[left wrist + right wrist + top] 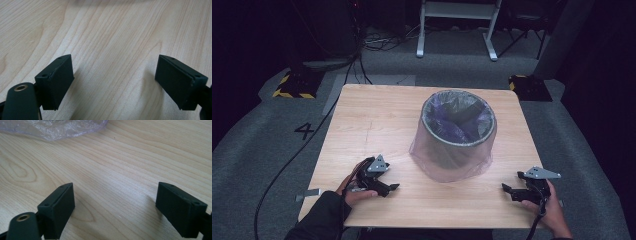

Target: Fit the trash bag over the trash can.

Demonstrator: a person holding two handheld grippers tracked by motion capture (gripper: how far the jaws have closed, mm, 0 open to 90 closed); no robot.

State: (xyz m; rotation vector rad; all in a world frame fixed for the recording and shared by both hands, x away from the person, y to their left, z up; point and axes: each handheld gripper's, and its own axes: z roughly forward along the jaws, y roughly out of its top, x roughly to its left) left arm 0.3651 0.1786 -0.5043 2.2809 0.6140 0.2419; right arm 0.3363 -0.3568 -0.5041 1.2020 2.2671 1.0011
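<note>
A grey bin (458, 131) stands on the wooden table (377, 120), right of centre. A clear purplish plastic bag (447, 167) lines it and hangs down its outside to the tabletop; the bag's hem (55, 128) lies at the top left of the right gripper view. My left gripper (393, 187) rests low near the table's front left, open, its jaws wide apart over bare wood (115, 62). My right gripper (506, 189) sits near the front right, also open, with nothing between its fingers (58, 210).
The table stands on grey carpet. A white frame (457, 25) and cables lie on the floor beyond the far edge. Yellow-black striped bases (294, 87) flank the back corners. A cable runs along the floor at the left.
</note>
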